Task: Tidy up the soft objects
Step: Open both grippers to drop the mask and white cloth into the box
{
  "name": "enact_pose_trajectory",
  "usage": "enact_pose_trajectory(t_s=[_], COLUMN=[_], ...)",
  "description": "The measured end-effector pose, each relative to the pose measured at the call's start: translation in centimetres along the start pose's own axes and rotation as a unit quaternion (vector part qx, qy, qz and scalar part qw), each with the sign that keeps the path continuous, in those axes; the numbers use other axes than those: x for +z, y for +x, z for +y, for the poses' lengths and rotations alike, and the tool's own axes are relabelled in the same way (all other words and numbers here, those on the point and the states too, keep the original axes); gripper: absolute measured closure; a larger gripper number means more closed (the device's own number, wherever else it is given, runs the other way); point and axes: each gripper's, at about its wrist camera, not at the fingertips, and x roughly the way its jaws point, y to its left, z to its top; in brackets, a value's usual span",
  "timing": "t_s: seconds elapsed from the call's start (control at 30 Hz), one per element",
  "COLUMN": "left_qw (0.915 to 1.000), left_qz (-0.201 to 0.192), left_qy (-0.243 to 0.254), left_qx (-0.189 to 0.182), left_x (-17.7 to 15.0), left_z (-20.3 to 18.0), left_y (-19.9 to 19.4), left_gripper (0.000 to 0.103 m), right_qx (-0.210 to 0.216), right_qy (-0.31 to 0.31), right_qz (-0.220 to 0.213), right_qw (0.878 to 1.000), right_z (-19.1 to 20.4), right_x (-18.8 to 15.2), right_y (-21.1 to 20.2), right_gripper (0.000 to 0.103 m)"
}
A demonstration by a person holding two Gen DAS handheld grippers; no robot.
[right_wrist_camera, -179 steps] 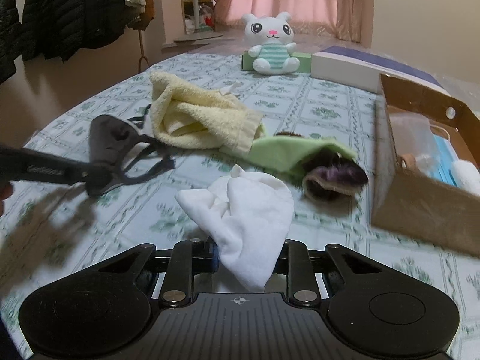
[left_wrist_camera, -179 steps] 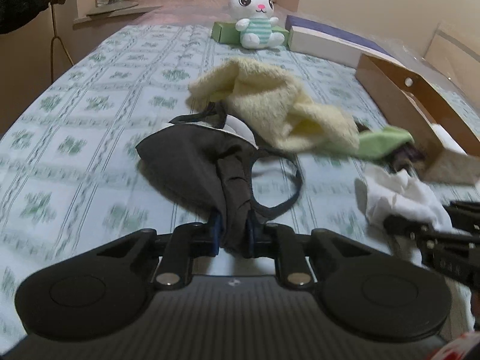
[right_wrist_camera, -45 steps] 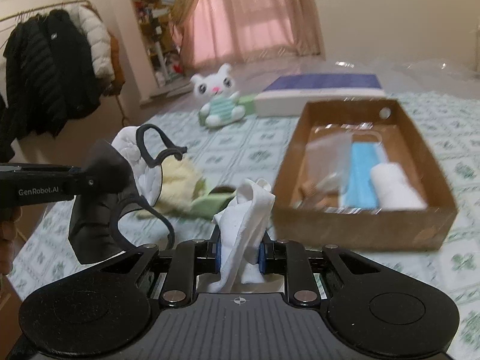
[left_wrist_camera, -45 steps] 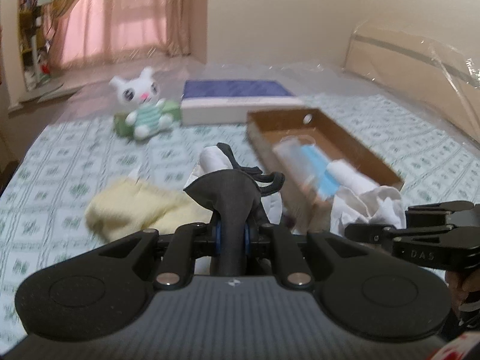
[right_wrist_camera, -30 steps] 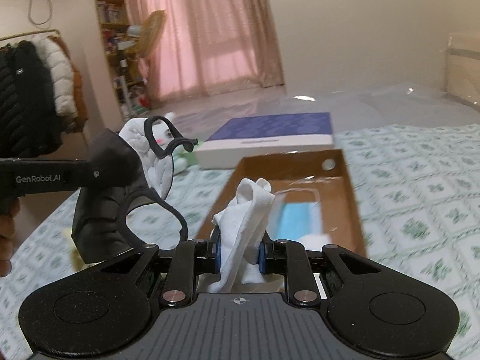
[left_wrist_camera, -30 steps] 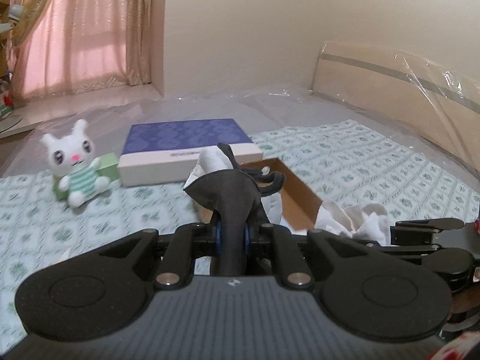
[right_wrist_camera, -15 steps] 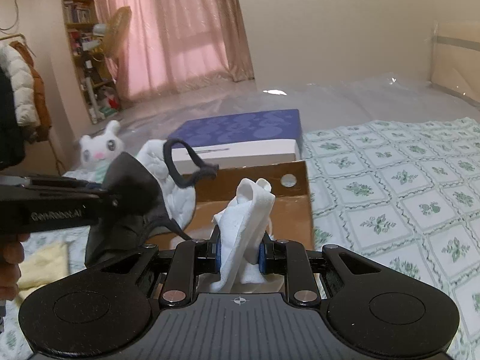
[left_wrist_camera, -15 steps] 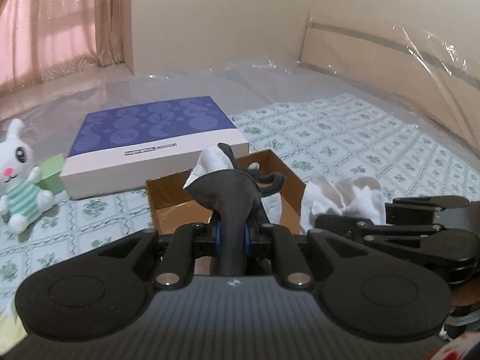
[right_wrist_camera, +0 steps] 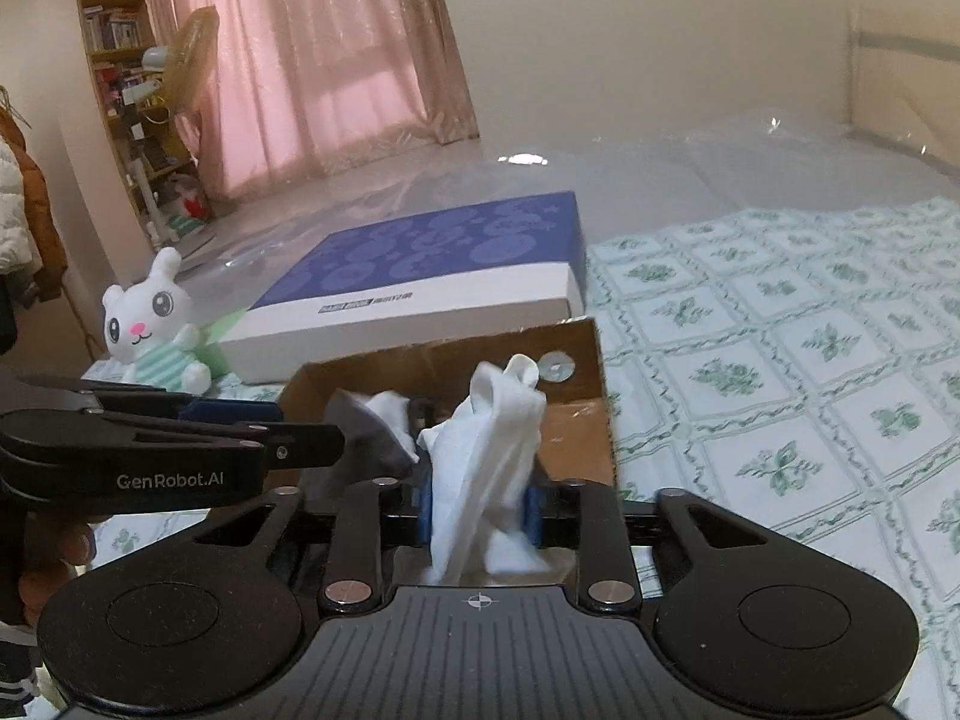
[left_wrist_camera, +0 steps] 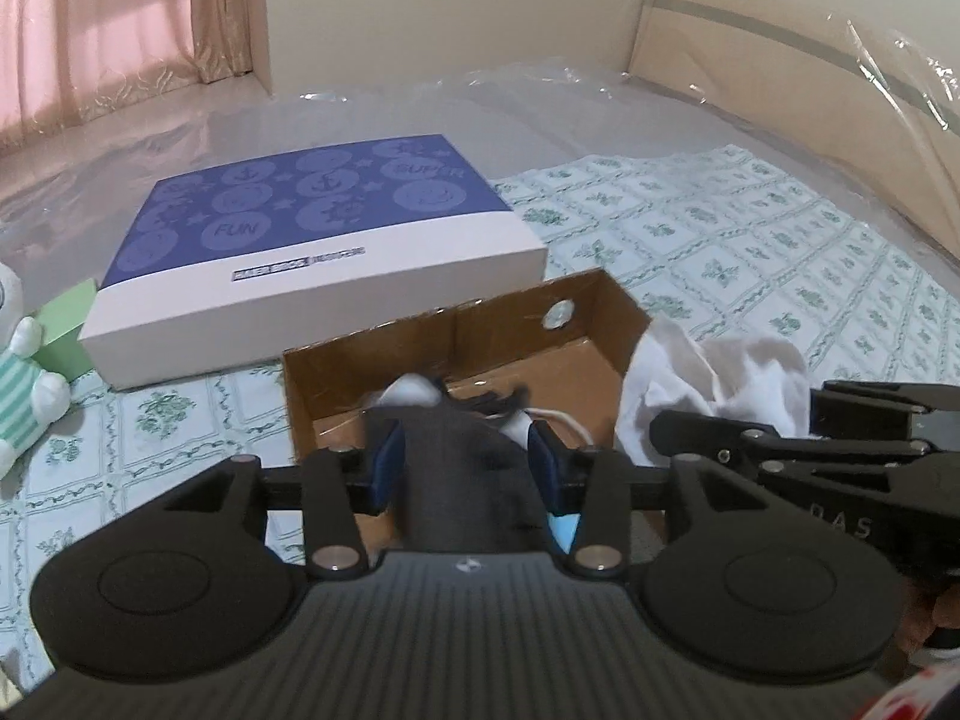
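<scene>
Setting: a bedroom in a home.
Bed (right_wrist_camera: 780, 360): sheet with a green floral grid, its far end under clear plastic wrap (left_wrist_camera: 600, 96).
Window: pink curtains (right_wrist_camera: 336, 60) hang to the floor.
Far left corner: bookshelf (right_wrist_camera: 120, 48) crammed with books; coats (right_wrist_camera: 24, 198) hang at the left edge.
Bed's left side: plush rabbit (right_wrist_camera: 150, 324).

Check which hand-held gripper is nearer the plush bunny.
Left. The left hand-held gripper, jaws just opening around a dark mask, is over the box on the bunny side. The right hand-held gripper, also just opening around a white cloth, is farther across.
</scene>
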Motion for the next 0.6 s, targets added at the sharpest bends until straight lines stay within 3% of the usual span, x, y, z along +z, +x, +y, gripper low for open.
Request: enact_pose_trajectory(t_s=[0.07, 0.13, 0.6], left_qw=[1.0, 1.0, 0.9999], left_qz=[0.001, 0.005, 0.006], left_qy=[0.005, 0.006, 0.01], left_qx=[0.001, 0.005, -0.007], left_x=[-0.2, -0.4, -2.2], left_z=[0.3, 0.5, -0.2], left_y=[-0.1, -0.3, -4.7], left_gripper=[0.059, 0.056, 0.054], right_qx=[0.005, 0.001, -0.006], right_qy=[0.008, 0.009, 0.002], right_qz=[0.005, 0.001, -0.003], right_qw=[1.0, 1.0, 1.0], right_z=[-0.2, -0.2, 0.6], right_x=[-0.1, -0.1, -0.9], right_y=[0.4, 0.5, -2.8], right_gripper=[0.05, 0.046, 0.041])
